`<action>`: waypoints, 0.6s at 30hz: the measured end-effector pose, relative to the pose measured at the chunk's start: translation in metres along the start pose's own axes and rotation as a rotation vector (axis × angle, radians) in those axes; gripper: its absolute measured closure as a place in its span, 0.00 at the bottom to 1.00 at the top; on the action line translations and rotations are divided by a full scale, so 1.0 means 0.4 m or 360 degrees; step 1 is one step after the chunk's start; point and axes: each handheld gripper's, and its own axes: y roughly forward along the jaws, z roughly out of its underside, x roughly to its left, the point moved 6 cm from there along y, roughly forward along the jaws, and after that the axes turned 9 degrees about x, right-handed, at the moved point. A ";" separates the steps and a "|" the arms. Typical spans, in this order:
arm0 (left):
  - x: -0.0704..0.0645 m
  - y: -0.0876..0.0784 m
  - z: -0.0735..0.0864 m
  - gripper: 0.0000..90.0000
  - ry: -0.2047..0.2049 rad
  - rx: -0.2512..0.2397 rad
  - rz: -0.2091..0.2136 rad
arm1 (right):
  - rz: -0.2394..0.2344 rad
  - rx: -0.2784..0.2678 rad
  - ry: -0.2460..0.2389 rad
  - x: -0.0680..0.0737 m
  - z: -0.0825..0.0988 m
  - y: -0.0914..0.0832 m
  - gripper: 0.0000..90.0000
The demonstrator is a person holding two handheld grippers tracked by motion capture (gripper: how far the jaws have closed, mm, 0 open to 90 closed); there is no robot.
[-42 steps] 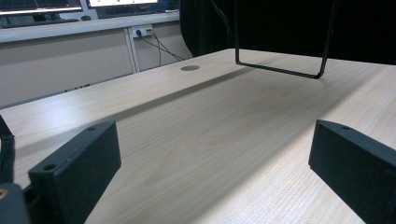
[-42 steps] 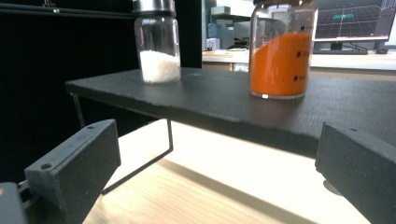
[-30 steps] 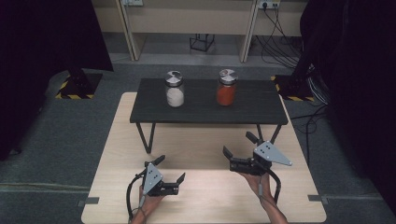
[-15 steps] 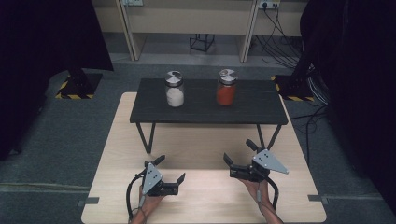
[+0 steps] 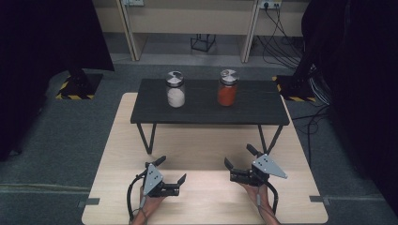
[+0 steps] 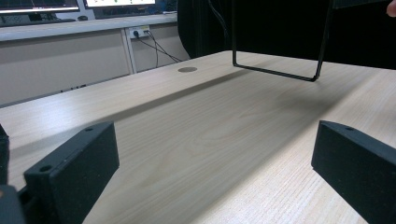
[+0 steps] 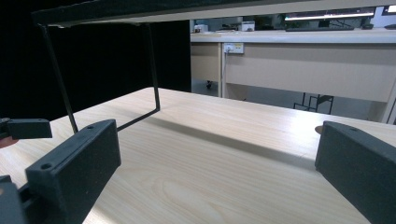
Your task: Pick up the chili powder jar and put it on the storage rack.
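Note:
Two glass jars with metal lids stand on a low black shelf: a jar of white powder to the left and a jar of red powder to the right. My left gripper rests open near the front of the wooden table, with nothing between its fingers. My right gripper stands open beside it, also with nothing in it. In the left gripper view the left gripper has its jaws wide apart over bare wood. The right gripper looks under the shelf.
The shelf stands on thin black wire legs at the far half of the table. A round cable hole is in the tabletop. Cupboards and cables lie beyond on the grey floor.
My right gripper has drawn back a little toward the table's front edge. The left gripper and the jars have stayed where they were.

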 end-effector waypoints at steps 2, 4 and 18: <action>0.000 0.000 0.000 0.00 0.0000 0.0000 0.0001 | 0.0002 0.0001 -0.0005 -0.001 0.004 0.002 0.00; 0.000 0.000 0.000 0.00 -0.0001 0.0000 0.0001 | 0.0000 0.0006 -0.0004 -0.001 0.008 0.003 0.00; 0.001 0.001 0.000 0.00 -0.0004 0.0001 -0.0005 | -0.0019 0.0019 -0.0003 -0.009 0.027 0.007 0.00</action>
